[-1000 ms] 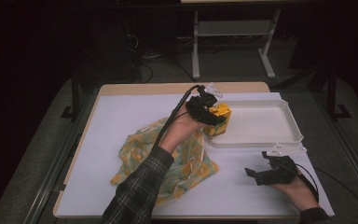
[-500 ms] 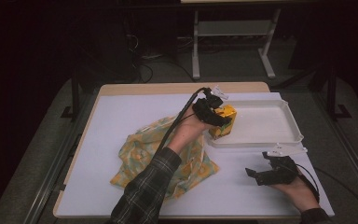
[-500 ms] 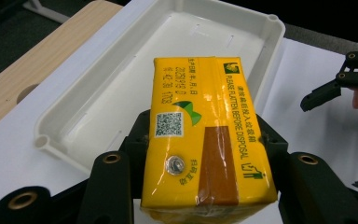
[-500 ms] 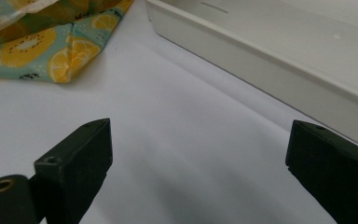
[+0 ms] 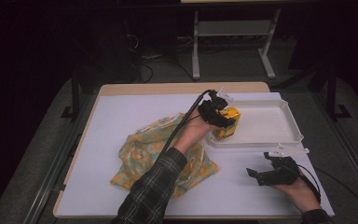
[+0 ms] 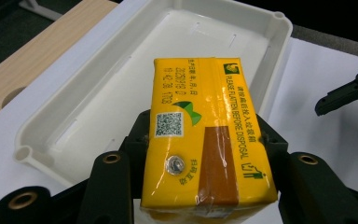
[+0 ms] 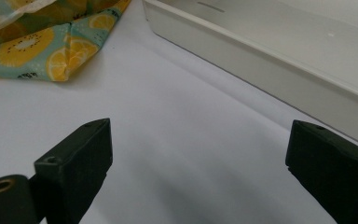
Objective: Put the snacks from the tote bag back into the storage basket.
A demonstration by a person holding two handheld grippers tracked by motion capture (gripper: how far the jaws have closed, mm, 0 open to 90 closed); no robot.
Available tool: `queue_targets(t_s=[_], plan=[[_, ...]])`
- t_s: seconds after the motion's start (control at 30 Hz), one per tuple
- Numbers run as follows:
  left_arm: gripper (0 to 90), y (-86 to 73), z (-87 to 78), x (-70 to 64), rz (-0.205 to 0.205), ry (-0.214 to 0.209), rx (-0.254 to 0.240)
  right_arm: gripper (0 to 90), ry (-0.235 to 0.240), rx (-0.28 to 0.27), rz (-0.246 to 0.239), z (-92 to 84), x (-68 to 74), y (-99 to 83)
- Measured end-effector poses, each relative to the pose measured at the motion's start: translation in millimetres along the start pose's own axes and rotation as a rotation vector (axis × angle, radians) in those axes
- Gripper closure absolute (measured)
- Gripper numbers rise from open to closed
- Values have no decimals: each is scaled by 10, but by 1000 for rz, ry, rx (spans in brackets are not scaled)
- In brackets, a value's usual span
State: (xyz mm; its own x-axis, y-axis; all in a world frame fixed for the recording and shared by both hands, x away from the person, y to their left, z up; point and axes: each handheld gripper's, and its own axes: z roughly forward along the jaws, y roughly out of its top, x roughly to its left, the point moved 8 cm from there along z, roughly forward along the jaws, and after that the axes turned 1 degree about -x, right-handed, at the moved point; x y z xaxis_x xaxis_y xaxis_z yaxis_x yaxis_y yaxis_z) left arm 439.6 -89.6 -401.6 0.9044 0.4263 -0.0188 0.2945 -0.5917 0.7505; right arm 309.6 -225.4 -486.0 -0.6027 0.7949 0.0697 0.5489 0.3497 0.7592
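A yellow drink carton (image 6: 205, 140) is clamped between the black jaws of my left gripper (image 5: 220, 120). The carton (image 5: 228, 125) hangs tilted over the left end of the white tray (image 5: 265, 126), close to its near rim. Whether it touches the tray I cannot tell. In the left gripper view the tray's bare inside (image 6: 135, 79) lies just beyond the carton. My right gripper (image 5: 257, 174) rests low at the table's front right, in front of the tray. Its jaws (image 7: 200, 158) are open with only the white table surface between them.
A crumpled cloth printed with citrus fruit (image 5: 149, 149) lies on the white table cover (image 5: 121, 116) left of the tray, under the left forearm. Its corner (image 7: 51, 46) shows beyond the right gripper. The tray's long wall (image 7: 270, 70) runs across to the right.
The left gripper has carried the carton to the right and down, from above the cloth's edge to the tray's left end. The right hand has stayed put.
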Motion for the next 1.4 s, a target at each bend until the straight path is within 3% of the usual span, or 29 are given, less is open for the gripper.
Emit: queue_targets(t_s=[0.2,0.63,0.7,1.1,1.4], plan=[[521,-48,59,19,11,6,27,70,1,-5,-9,6,-5,13],[521,-170,197,29,-34,18,48,69,1,-8,-12,5,-8,17],[521,-177,209,38,-27,25,50,70,0,-8,-10,3,-8,17],[519,-249,223,64,-63,21,67,70,2,-7,-8,-2,-8,15],[516,-328,178,39,-62,20,82,71,2,-4,-9,5,5,19]])
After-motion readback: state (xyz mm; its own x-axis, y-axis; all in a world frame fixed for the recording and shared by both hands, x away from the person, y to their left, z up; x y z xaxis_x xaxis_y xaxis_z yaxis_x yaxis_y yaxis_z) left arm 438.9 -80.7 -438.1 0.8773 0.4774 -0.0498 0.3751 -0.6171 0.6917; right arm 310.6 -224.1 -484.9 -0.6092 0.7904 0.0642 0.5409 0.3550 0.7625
